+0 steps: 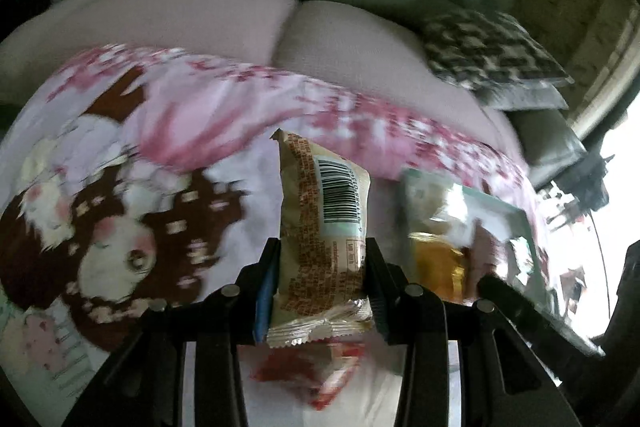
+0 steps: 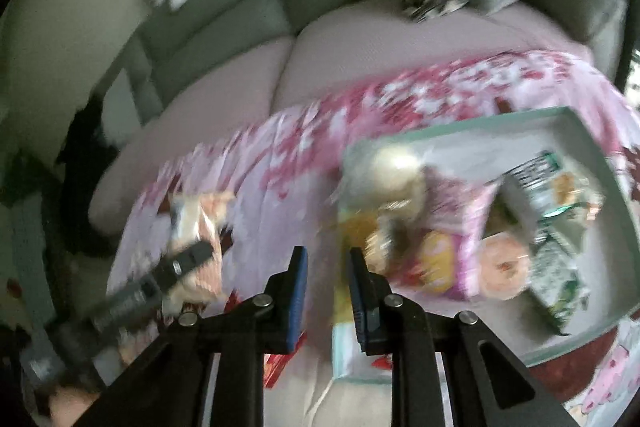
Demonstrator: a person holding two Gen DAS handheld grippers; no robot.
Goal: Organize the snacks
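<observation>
Snacks half sorted: we hold a cream packet (image 1: 320,227) clamped in our left gripper (image 1: 320,267) above the cloth (image 1: 240,107), our right gripper (image 2: 327,267) narrow and empty beside the tray (image 2: 500,125), already part-filled, while a red packet (image 1: 320,379) remains outside.

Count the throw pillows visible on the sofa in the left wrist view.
2: a black-and-white patterned pillow lies at the sofa's right end, and a plain grey pillow sits mostly hidden beneath it. Others may lie outside the frame.
</observation>
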